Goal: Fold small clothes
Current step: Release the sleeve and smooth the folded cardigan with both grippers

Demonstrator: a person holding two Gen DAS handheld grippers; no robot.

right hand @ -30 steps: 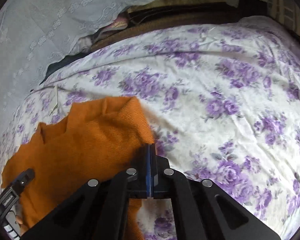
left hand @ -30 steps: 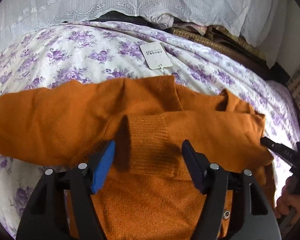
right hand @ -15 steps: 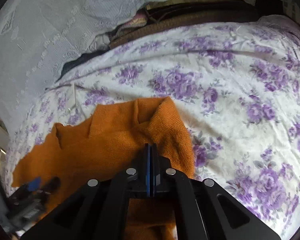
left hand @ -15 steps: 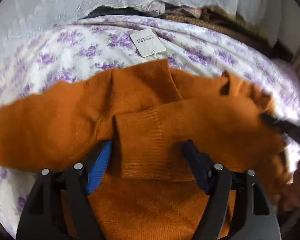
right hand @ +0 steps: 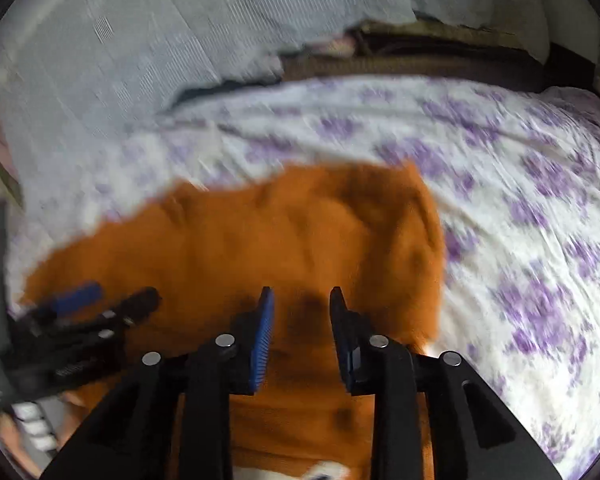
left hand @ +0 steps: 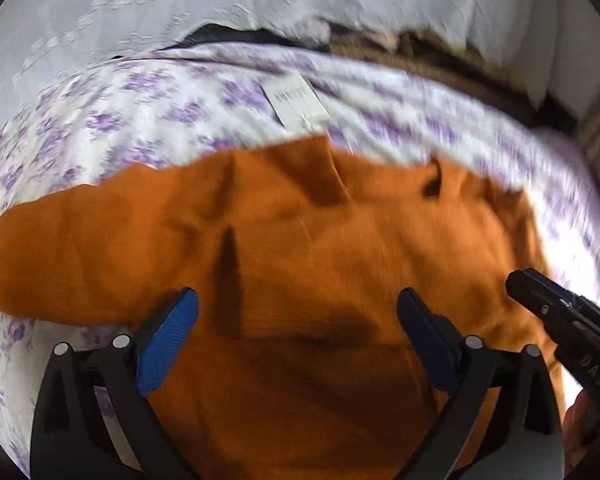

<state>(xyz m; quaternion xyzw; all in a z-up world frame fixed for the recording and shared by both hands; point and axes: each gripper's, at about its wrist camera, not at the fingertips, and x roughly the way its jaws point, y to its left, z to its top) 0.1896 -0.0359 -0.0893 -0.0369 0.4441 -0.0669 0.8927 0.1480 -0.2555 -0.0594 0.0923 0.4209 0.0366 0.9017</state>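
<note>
Both claws, left claw [left hand: 298,308] and right claw [right hand: 302,306], are opening, gripping nothing, over the sweater [left hand: 300,240] mid-frame, apparently releasing the folded sleeve flat on the bed [right hand: 520,184].

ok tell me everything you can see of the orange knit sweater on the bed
The orange knit sweater lies spread flat on the white bedsheet with purple flowers, a sleeve reaching left and a folded-in part on top. It looks soft and fine-ribbed. The left gripper and right gripper hang over it, fingers opening, pinching nothing. A white paper tag lies beyond it.
</note>
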